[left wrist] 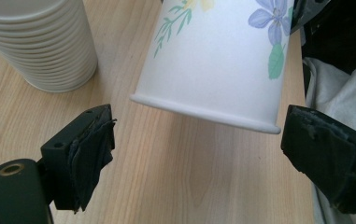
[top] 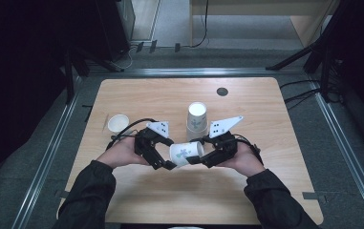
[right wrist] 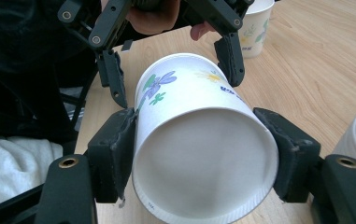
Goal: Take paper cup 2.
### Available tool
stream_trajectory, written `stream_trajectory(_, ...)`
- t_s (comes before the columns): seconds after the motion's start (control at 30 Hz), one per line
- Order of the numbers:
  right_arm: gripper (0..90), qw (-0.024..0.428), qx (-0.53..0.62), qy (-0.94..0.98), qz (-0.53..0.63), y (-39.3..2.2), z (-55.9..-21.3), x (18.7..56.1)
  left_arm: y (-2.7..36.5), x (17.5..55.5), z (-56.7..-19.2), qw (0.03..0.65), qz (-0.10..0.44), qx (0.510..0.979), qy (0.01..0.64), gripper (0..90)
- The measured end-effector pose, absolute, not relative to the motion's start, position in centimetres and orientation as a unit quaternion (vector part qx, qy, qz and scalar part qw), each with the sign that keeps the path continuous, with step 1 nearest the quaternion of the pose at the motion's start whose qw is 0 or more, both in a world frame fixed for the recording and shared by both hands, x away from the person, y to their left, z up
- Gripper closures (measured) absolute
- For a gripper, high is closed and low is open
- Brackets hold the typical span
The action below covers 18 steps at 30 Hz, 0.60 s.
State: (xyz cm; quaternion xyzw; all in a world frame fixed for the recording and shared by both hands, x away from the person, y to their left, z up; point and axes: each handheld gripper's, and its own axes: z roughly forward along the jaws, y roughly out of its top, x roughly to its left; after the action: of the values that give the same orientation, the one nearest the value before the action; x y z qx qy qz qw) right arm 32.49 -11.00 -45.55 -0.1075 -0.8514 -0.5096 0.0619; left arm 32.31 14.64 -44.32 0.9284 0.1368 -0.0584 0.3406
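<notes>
A white paper cup [top: 186,153] with a flower print lies on its side in the air, low over the wooden table [top: 146,95]. My right gripper [right wrist: 201,154] is shut on the paper cup [right wrist: 199,107] near its base, one pad on each side of the wall. The cup's rolled mouth rim [left wrist: 203,112] points at my left gripper [left wrist: 206,154]. Its jaws stand open on either side of that rim without touching it. In the high view the left gripper [top: 166,155] and the right gripper [top: 196,151] face each other across the cup.
A tall stack of nested paper cups [top: 197,117] stands just behind the hands, also close by in the left gripper view [left wrist: 40,42]. A single upright cup [top: 118,123] stands at the left. A small dark disc [top: 222,91] lies near the far edge.
</notes>
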Motion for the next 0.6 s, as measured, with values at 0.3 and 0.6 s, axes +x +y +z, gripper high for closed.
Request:
stream_trajectory(0.3, 33.4, 0.07, -0.108, -0.845, -0.519, -11.2, -45.3, 32.5, 14.9, 32.3, -45.3, 0.38, -0.062, 0.91, 0.152, 10.0)
stream_trajectory(0.6, 33.5, 0.079, -0.111, -0.84, -0.525, -11.3, -45.3, 32.7, 14.0, 32.2, -45.8, 0.401, -0.071, 0.903, 0.141, 10.0)
